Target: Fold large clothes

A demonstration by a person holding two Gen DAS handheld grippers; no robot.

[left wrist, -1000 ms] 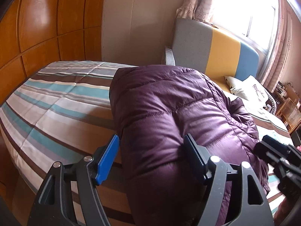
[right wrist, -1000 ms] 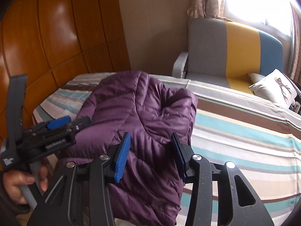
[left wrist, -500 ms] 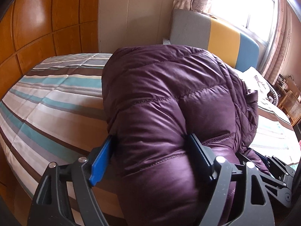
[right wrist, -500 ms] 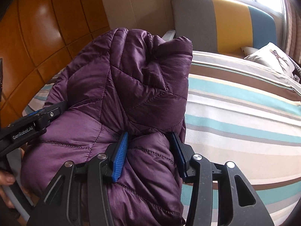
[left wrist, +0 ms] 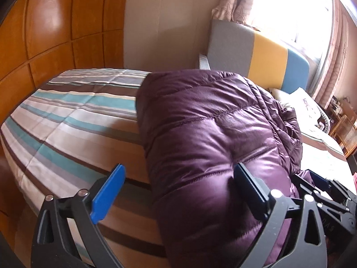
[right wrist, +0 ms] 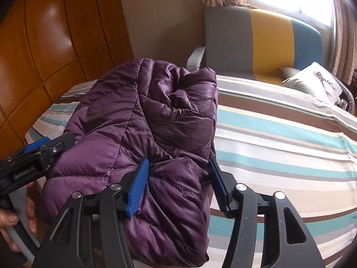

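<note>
A purple quilted down jacket [left wrist: 214, 134] lies folded into a thick bundle on the striped bed [left wrist: 73, 120], near its front edge. My left gripper [left wrist: 179, 167] straddles the bundle's near left end with its jaws opening. Its left pad [left wrist: 109, 194] stands off the fabric; the right pad rests against it. In the right wrist view the jacket [right wrist: 142, 120] fills the left half. My right gripper [right wrist: 178, 161] has the bundle's near right corner between its opening jaws, the right pad [right wrist: 217, 185] just at the jacket's edge. Each gripper shows in the other's view: left gripper [right wrist: 44, 147], right gripper [left wrist: 323, 185].
A grey, yellow and blue armchair [right wrist: 256, 40] stands behind the bed under a bright window, with a white cushion [right wrist: 312, 82] beside it. Wooden panelling [left wrist: 55, 29] lines the left wall. Striped bedding [right wrist: 285, 147] spreads to the right of the jacket. A hand [right wrist: 13, 221] holds the left gripper.
Half a second ago both grippers were pushed in close and squeezing the jacket. They have drawn back since, both pairs of jaws have widened, and the bundle has settled lower on the bed.
</note>
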